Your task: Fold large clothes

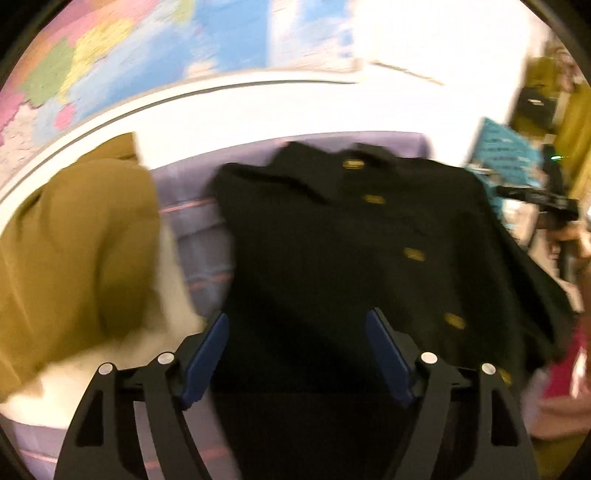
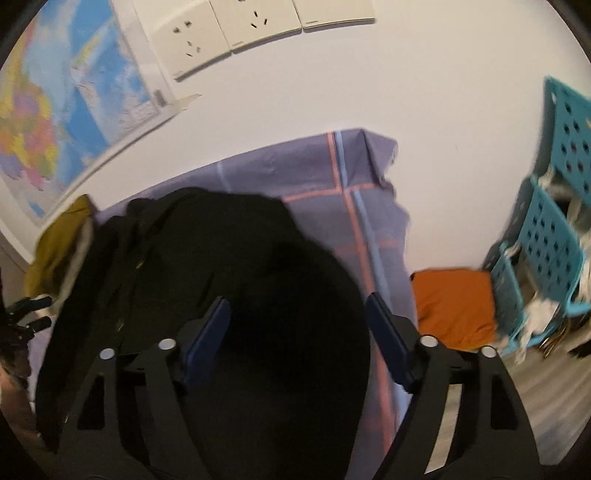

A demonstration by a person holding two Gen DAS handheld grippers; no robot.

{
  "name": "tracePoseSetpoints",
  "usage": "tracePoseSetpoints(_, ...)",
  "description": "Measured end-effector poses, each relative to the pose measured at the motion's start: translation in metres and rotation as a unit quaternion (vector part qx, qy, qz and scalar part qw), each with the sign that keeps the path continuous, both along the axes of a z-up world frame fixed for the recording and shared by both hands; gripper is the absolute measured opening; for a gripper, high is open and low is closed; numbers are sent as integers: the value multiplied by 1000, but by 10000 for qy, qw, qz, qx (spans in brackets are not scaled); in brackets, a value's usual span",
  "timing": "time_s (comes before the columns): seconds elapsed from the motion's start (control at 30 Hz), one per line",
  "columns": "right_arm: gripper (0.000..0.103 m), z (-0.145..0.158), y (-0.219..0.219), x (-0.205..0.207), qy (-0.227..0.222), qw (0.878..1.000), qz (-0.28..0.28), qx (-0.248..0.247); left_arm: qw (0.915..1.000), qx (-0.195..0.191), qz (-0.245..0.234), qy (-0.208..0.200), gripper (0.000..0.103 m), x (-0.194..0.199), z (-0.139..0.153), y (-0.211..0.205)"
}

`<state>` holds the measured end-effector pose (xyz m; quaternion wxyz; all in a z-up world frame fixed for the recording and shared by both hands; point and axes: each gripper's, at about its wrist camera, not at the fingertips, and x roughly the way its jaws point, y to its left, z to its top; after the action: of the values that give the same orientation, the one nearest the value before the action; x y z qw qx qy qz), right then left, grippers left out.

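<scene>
A black button-front garment point(image 1: 351, 251) with gold buttons lies spread on the purple checked cloth point(image 1: 199, 236), collar towards the wall. My left gripper point(image 1: 299, 321) hovers over its lower part with both blue pads wide apart and nothing pinched between them. In the right wrist view the same black garment point(image 2: 207, 258) lies bunched on the cloth point(image 2: 332, 173), and my right gripper point(image 2: 299, 310) stands open above its dark folds, gripping nothing. The other gripper and a hand point(image 1: 554, 218) show at the right edge of the left wrist view.
A mustard garment point(image 1: 74, 251) with a white lining lies left of the black one. An orange cloth point(image 2: 454, 306) and teal perforated baskets point(image 2: 550, 240) of laundry sit at the right. A wall map point(image 2: 55, 110) and sockets point(image 2: 221, 33) are behind. Pink fabric point(image 1: 565, 369) shows at the lower right.
</scene>
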<state>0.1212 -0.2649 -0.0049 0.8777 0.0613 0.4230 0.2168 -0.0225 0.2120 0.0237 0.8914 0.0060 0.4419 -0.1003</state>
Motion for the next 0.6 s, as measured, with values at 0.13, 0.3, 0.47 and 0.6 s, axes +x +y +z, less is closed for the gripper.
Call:
tracePoseSetpoints(0.13,86,-13,-19,-54,129,9991,148,382,9986,-154,-313,387,81,-16,-28,-28)
tracePoseSetpoints(0.3,91,-33,-40,-103,457,9957,159,793,9963,116,-206,831,52,-21,-62,-44)
tracePoseSetpoints(0.47,77,-53,-42,-133,728,9890,500,1184,9982,-121,506,294,4,-20,-32,-11)
tracePoseSetpoints(0.6,2,-52,-35,-137,696,9833,867,1444,9848,260,1705,-215,4,-26,3,44)
